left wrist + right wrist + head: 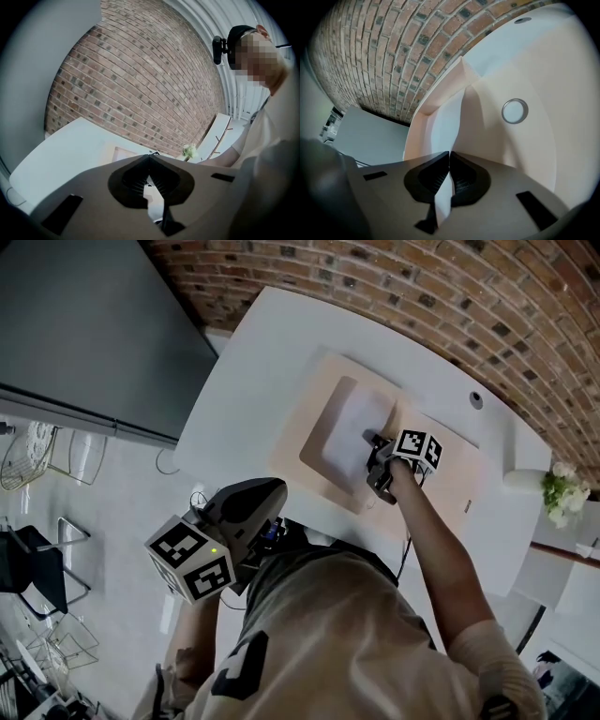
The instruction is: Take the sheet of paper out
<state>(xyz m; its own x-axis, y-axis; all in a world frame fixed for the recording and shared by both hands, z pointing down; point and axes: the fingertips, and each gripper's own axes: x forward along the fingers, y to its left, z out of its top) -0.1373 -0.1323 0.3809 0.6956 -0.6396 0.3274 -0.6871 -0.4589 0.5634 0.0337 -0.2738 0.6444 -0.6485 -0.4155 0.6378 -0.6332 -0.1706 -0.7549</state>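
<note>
A beige envelope folder (314, 395) lies open on the white table (253, 343). A white sheet of paper (349, 432) sits in its pocket. My right gripper (372, 440) is at the sheet's near right edge. In the right gripper view the jaws (449, 153) are shut on the sheet (447, 122), which runs up between them out of the folder (534, 75). A round metal snap (515, 111) shows on the flap. My left gripper (275, 487) hangs close to my body off the table's near edge, shut and holding nothing (149, 156).
A brick wall (450, 287) runs behind the table. A cable hole (476, 399) is in the tabletop past the folder. A small white flower bunch (561, 488) stands at the right. A grey cabinet (84, 324) and wire chairs (37, 559) are at the left.
</note>
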